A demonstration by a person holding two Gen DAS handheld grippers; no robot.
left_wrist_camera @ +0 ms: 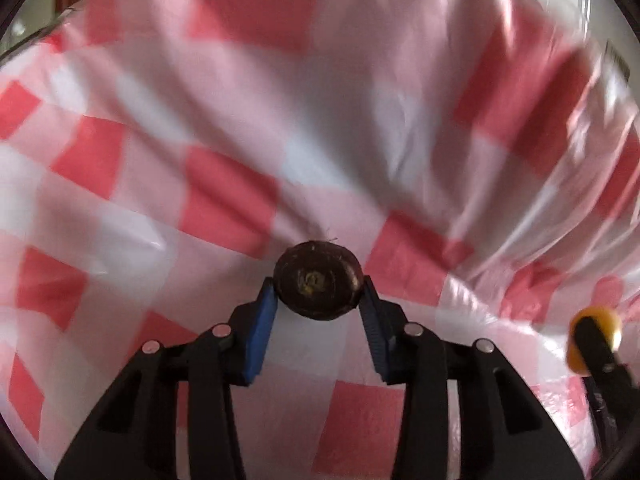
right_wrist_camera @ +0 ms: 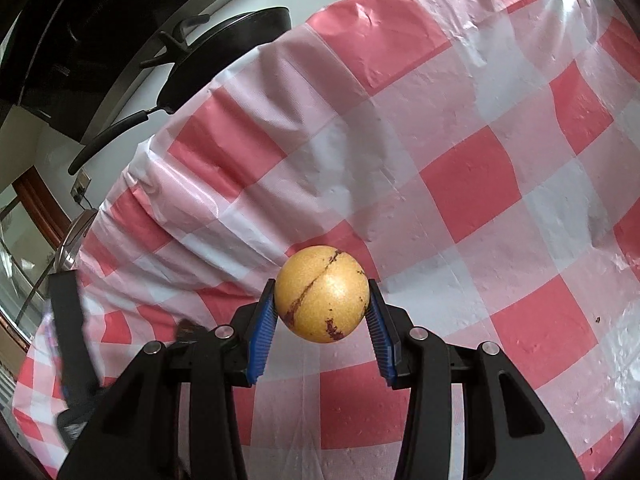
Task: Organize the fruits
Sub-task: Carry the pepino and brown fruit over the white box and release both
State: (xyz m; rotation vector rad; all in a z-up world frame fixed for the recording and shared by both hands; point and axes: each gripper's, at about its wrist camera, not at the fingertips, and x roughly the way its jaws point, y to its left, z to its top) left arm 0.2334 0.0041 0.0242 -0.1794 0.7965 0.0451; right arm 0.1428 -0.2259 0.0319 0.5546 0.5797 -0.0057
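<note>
Fruit fills both my tongs: left gripper pinches a dark round fruit, right gripper pinches a yellow speckled fruit, above the checked tablecloth; I should carry gently, without squeezing.

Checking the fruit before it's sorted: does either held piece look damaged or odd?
The yellow fruit in the right gripper has a dark crack-like line and brown blotches. The dark fruit in the left gripper looks dull, maybe shrivelled; blur prevents certainty.
</note>
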